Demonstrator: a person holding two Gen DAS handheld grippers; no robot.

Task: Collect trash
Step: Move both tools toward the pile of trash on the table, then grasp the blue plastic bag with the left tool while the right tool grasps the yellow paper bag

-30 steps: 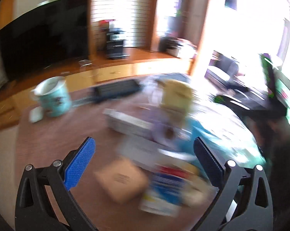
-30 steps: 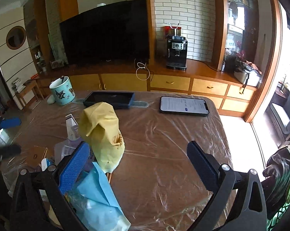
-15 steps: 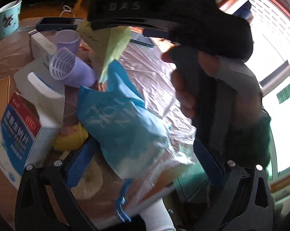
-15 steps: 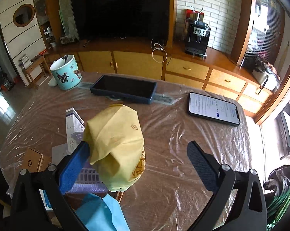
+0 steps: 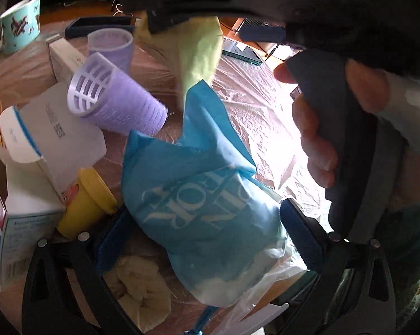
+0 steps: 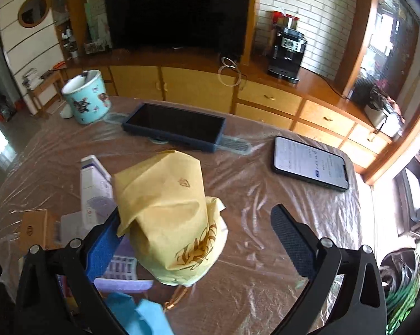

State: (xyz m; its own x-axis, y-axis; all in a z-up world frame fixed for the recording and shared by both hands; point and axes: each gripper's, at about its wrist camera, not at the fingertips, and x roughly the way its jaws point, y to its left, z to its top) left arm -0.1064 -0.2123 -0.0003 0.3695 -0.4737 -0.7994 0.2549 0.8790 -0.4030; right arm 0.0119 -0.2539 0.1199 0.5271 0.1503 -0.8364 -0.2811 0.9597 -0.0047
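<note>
My left claw [image 5: 201, 234] is spread wide around the blue bag [image 5: 204, 203], nothing gripped. Right claw [image 6: 193, 237] is also released, its left finger touching the yellow bag [image 6: 171, 212]. Past those on the tabletop [image 6: 265, 223]: purple cups [image 5: 115, 103], a phone [image 6: 310, 164], a tray [image 6: 173, 125] and a mug [image 6: 87, 100].

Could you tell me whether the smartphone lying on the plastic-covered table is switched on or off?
On. The black smartphone lies flat, face up, and its screen glows white with lines of text.
</note>
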